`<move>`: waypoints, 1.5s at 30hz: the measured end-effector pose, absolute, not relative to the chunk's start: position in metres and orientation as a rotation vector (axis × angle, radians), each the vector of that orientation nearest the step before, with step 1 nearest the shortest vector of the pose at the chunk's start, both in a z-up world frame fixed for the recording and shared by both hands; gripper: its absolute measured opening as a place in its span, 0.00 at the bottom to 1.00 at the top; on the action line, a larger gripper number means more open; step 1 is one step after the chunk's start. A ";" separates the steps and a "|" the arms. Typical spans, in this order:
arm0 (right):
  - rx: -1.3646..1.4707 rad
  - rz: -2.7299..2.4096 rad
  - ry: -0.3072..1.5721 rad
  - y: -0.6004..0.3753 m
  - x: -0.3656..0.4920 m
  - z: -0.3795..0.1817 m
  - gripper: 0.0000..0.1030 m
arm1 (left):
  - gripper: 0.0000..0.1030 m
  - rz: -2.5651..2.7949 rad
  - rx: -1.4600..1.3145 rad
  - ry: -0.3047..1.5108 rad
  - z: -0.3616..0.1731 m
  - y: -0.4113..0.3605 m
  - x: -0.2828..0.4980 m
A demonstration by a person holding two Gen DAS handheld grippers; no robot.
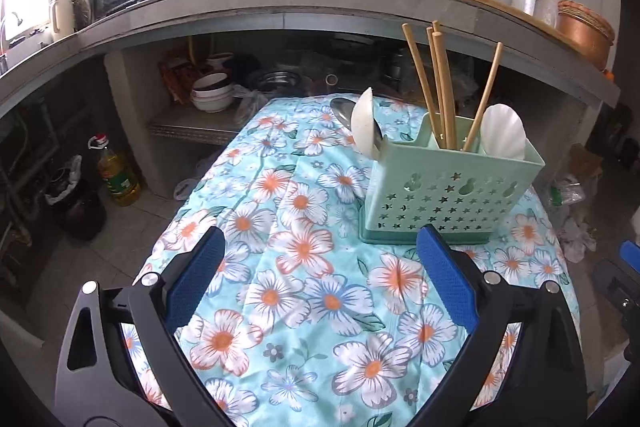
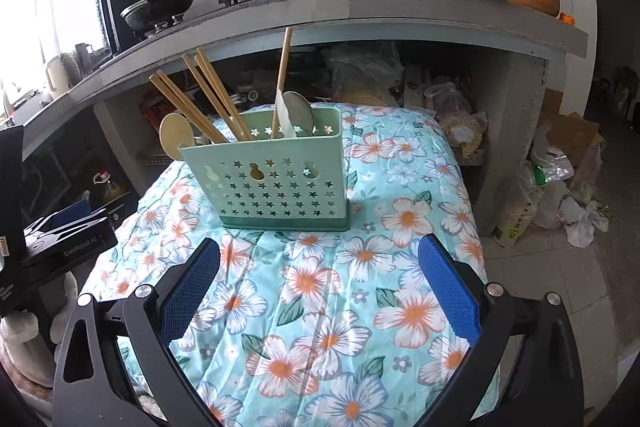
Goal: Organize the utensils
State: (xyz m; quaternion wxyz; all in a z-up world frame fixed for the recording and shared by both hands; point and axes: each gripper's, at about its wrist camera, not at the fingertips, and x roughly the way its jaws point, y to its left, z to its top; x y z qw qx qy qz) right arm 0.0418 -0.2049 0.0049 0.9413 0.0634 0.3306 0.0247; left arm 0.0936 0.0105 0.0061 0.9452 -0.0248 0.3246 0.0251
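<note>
Left gripper (image 1: 320,255) and right gripper (image 2: 320,263), jaws apart and empty; utensil holder (image 2: 266,181) at twelve o'clock holding chopsticks (image 1: 430,83) and spoons (image 1: 503,133).

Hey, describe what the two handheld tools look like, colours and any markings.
Both match: left tool and right tool have black angular frames, silver round bolts, and blue dimpled pads inside each finger. White GenRobot.AI lettering shows on the left tool's body in the right wrist view.
</note>
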 end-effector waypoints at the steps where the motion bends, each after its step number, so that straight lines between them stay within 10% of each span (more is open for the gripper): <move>1: 0.130 0.042 0.675 -0.206 0.041 0.005 0.94 | 0.90 0.058 -0.048 0.655 0.007 0.010 0.092; 45: 0.081 -0.096 0.604 -0.233 0.009 0.028 0.94 | 0.90 0.180 0.020 0.608 0.023 0.021 0.059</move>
